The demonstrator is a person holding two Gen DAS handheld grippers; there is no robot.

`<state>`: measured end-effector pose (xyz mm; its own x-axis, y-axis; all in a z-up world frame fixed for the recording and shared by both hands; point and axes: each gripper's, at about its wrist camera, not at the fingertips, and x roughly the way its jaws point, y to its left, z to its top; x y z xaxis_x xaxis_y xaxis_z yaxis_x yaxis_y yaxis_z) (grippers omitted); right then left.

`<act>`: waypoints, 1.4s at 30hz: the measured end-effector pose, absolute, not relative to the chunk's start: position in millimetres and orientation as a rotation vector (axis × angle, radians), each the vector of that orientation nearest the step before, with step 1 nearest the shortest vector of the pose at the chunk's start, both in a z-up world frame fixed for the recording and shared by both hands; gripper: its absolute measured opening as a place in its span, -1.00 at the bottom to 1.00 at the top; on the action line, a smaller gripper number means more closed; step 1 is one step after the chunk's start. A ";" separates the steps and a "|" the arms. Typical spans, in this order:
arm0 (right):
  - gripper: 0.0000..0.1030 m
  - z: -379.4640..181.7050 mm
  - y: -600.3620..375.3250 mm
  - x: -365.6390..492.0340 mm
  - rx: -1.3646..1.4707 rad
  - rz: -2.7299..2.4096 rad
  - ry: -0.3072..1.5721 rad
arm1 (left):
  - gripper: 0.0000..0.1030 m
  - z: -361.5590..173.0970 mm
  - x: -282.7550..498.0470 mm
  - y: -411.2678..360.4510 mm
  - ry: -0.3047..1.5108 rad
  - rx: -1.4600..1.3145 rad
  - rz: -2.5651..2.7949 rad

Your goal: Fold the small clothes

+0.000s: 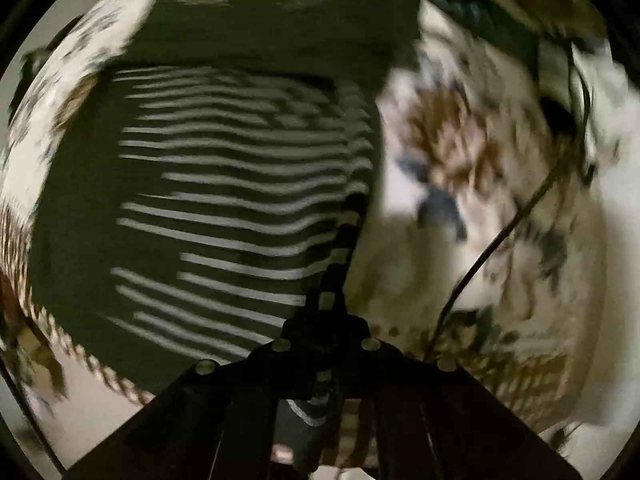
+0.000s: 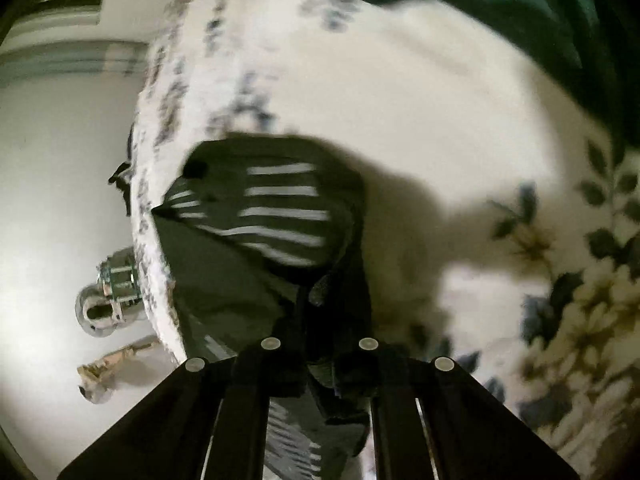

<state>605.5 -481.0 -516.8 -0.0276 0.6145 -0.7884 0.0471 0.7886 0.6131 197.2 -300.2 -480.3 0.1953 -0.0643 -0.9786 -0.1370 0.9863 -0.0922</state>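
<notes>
Holding one edge each, the left gripper [image 1: 326,312] and right gripper [image 2: 320,354] pinch the striped shirt [image 1: 224,200] above the flowery bed [image 2: 460,128], mid-fold, and next must lay it flat.

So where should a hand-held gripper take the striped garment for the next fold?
Both already pinch it. The striped garment drapes from the left hand-held gripper; the right hand-held gripper holds another edge. If regripping, probably take the free far hem from above, over the floral bedspread.
</notes>
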 end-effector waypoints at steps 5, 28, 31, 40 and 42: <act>-0.84 -442.8 -407.8 612.8 0.417 0.535 1.536 | -0.93 -433.1 188.2 -216.7 1.295 -0.341 0.158; -0.86 -524.4 34.3 664.4 -0.166 0.309 1.584 | -0.93 -538.0 174.1 123.0 1.325 -0.861 0.215; -0.85 -539.7 41.5 672.1 -0.168 0.281 1.609 | -0.91 -548.6 174.5 132.2 1.352 -0.859 0.202; 0.11 -519.0 27.8 655.2 -0.074 0.436 1.640 | -0.21 -557.9 131.2 171.8 1.350 -1.127 0.229; 0.12 -505.7 19.2 631.5 -0.132 0.481 1.616 | 0.27 -550.8 119.0 174.4 1.319 -1.162 0.215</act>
<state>631.5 19.2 -505.7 -0.1134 0.1992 -0.9734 -0.3659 0.9025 0.2273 119.0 174.4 -550.8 0.3173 -0.4669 -0.8254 -0.7047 0.4664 -0.5347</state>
